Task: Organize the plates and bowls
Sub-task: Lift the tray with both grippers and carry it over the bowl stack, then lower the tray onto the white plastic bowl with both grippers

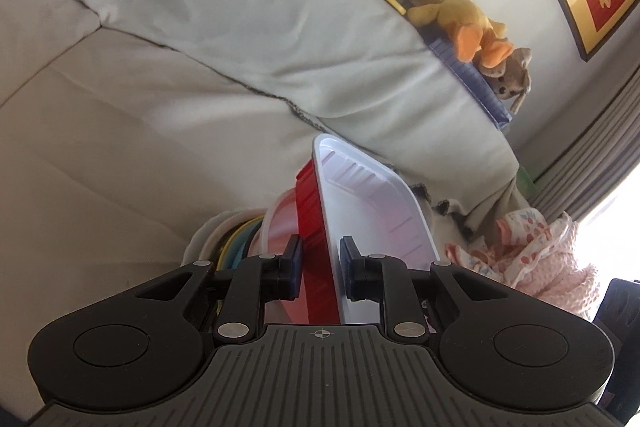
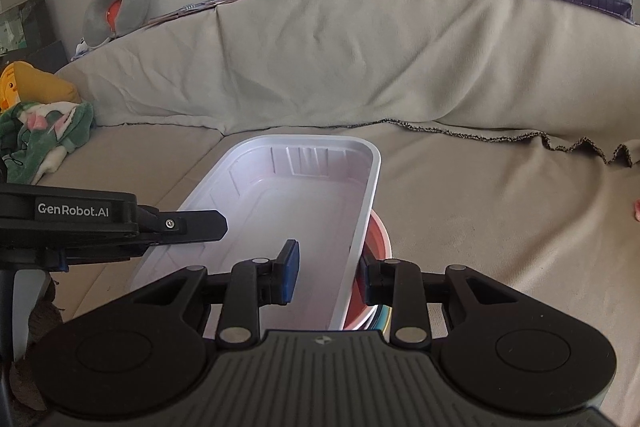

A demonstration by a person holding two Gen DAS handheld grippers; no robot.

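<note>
Both grippers clamp opposite rims of a rectangular white plastic tray with a red outside (image 2: pixel 280 227): the left gripper (image 1: pixel 320 267) on its left wall, the right gripper (image 2: pixel 328 275) on its right, holding it over a stack of round coloured bowls and plates (image 1: pixel 248 239) on the beige-covered sofa (image 2: pixel 480 227). Judged mid-placement, the tray needs lowering level onto the stack before release. The stack's count and the tray's underside are mostly hidden

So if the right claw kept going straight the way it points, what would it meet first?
It already straddles the tray wall. Straight ahead, past the tray's far rim, the first thing looks like the sofa seat or backrest, though depth is unclear.
</note>
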